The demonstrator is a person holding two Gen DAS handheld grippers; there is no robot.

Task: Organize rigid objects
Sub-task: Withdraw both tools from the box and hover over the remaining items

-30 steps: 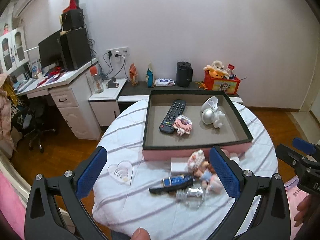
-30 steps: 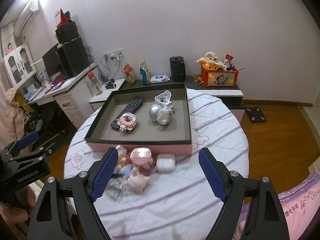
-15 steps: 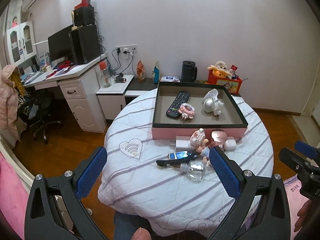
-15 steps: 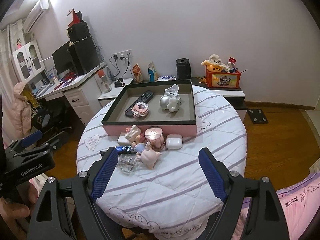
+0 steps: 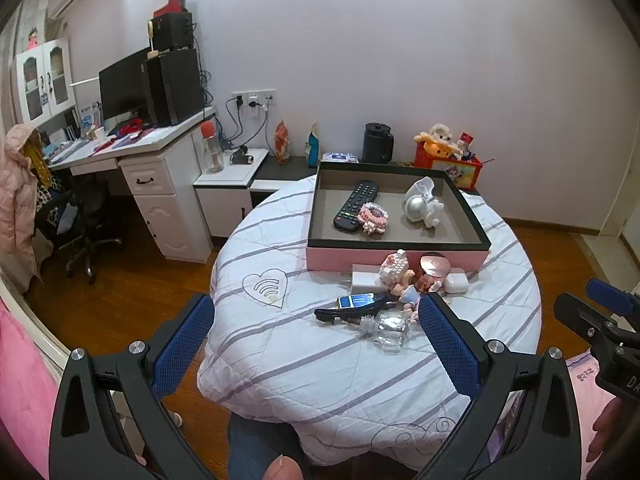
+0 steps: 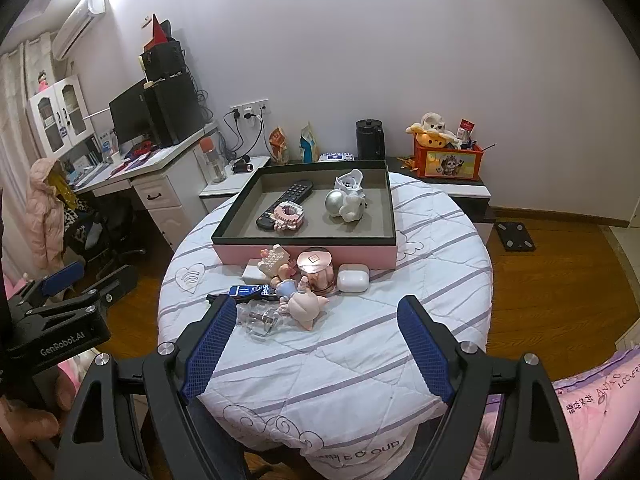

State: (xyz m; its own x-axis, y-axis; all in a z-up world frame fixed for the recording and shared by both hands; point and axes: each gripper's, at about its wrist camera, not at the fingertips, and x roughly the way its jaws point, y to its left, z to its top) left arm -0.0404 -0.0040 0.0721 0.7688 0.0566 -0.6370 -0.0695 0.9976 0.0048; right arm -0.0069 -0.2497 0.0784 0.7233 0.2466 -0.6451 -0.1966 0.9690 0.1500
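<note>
Both grippers, left gripper [image 5: 316, 332] and right gripper [image 6: 316, 342], hang spread and empty; the piglet figure [image 6: 306, 306] lies just ahead, so approaching squarely seems wise.

A white charger block [image 5: 363, 277] by the pink tray's [image 5: 400, 257] front wall sits half hidden behind a brick toy [image 5: 395, 267] — its full shape unseen. The blue label [image 6: 249, 290] is too small to read. Frame edges crop both hand-held gripper bodies — handles unseen.
</note>
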